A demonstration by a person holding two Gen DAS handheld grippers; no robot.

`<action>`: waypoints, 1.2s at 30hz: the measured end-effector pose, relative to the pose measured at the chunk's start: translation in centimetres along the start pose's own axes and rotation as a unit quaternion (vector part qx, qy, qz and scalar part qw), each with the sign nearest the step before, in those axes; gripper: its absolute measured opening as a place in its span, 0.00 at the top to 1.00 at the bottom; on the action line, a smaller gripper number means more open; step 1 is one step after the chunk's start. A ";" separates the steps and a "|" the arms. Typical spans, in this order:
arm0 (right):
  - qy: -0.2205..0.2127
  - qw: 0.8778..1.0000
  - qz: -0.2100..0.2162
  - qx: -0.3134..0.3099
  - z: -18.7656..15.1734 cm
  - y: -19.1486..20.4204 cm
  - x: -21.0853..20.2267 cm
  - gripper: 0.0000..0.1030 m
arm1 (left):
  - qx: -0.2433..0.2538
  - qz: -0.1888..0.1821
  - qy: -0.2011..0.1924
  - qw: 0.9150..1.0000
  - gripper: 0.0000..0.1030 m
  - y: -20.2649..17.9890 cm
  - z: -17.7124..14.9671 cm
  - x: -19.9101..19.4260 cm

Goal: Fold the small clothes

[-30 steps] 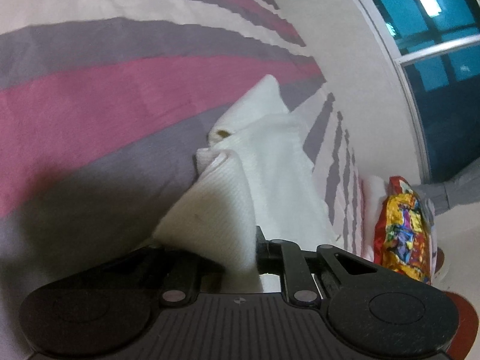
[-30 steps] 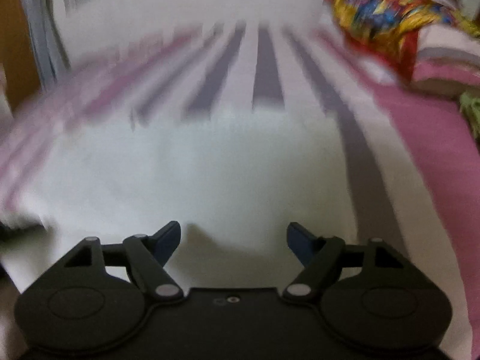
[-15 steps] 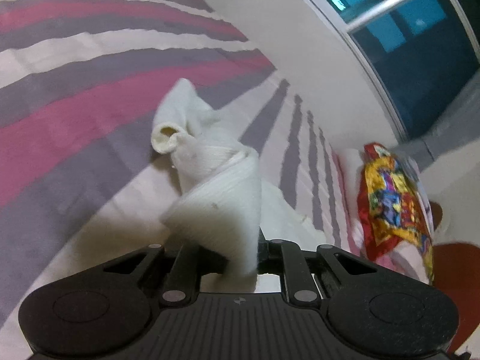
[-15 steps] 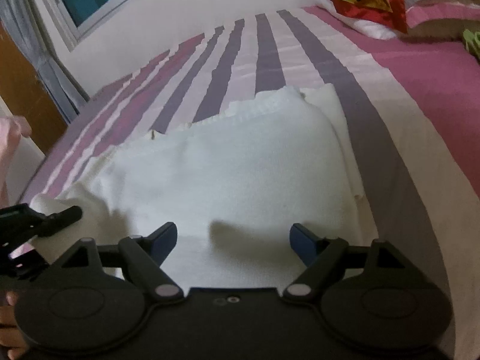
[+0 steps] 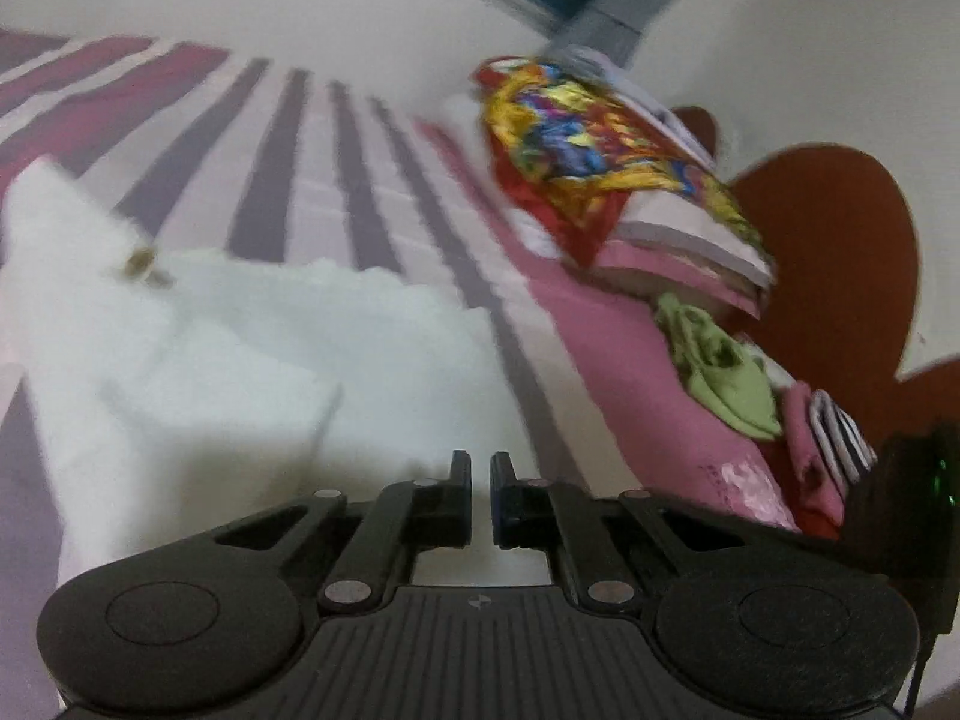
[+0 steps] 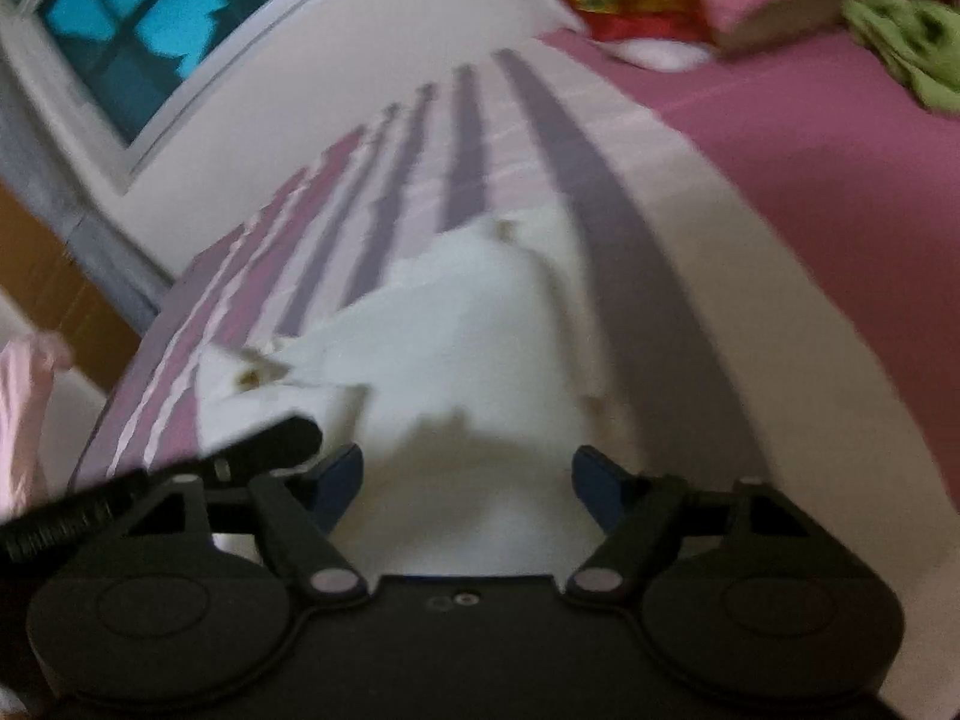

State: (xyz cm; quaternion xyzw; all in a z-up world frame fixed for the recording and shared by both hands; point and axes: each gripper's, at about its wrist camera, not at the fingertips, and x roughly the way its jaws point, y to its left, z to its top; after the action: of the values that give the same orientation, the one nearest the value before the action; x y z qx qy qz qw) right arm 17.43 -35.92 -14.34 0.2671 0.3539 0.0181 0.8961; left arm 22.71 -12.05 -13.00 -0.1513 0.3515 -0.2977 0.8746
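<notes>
Nearest in the left wrist view, the left claw has its jaws drawn together to a thin slit with nothing between them; the white cloth lies under and beyond it, not gripped. In the right wrist view the right claw stands wide and its jaws are closing slightly, with no cloth between them; it hovers over the near edge of the white garment. The left claw's dark tip shows at the left of that view, just beside the garment's left corner.

The garment lies on the striped bed, doubled over itself: a top layer with a straight edge sits on a lower layer, and a small tan tag shows at the far left. By my reading, at least one fold is laid and the cloth has been let go. The pictures are blurred, so neatness is hard to tell. Another fold or a smoothing may be left.

Farther right, a green garment lies crumpled, likely not yet folded. Beyond it sits a colourful pillow.
</notes>
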 end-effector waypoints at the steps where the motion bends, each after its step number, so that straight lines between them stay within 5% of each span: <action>1: 0.000 1.000 0.008 0.014 0.1 -0.8 -0.2 0.24 | -0.016 0.010 -0.010 1.000 0.94 0.6 0.0 -0.9; 6: 0.013 0.998 0.055 -0.002 0.6 0.3 0.5 0.21 | -0.070 0.087 -0.025 0.993 0.94 5.5 1.4 -4.3; 10: 0.052 0.995 0.087 -0.014 0.9 3.5 4.1 0.33 | -0.133 0.151 -0.035 0.979 0.94 10.4 2.0 -5.8; 14: 0.077 0.992 0.103 -0.011 1.4 5.8 7.5 0.43 | -0.157 0.166 -0.031 0.973 0.94 12.9 1.9 -6.2; 18: 0.086 0.991 0.105 -0.006 2.0 6.9 10.0 0.58 | -0.164 0.171 -0.026 0.971 0.94 13.8 1.5 -5.6; 20: 0.080 0.991 0.105 -0.007 2.1 7.1 9.9 0.91 | -0.168 0.174 -0.027 0.970 0.94 13.9 1.5 -5.3; 25: 0.022 0.992 0.118 -0.033 1.6 7.7 5.9 0.93 | -0.172 0.172 -0.026 0.970 0.94 13.5 2.2 -4.1; 31: -0.075 0.995 0.062 -0.025 -0.8 4.7 -2.5 0.93 | -0.147 0.132 -0.010 0.980 0.94 9.8 1.9 -2.4; 36: -0.063 0.998 -0.015 -0.021 -4.1 0.6 -5.0 0.93 | -0.123 0.101 0.022 0.987 0.94 6.3 -0.1 -0.9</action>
State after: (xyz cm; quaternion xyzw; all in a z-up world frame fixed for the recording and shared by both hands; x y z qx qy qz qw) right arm 11.11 -34.62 -13.38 0.2436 0.3005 -0.0050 0.9221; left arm 24.78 -6.57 -15.58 -0.2146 0.4179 -0.1655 0.8671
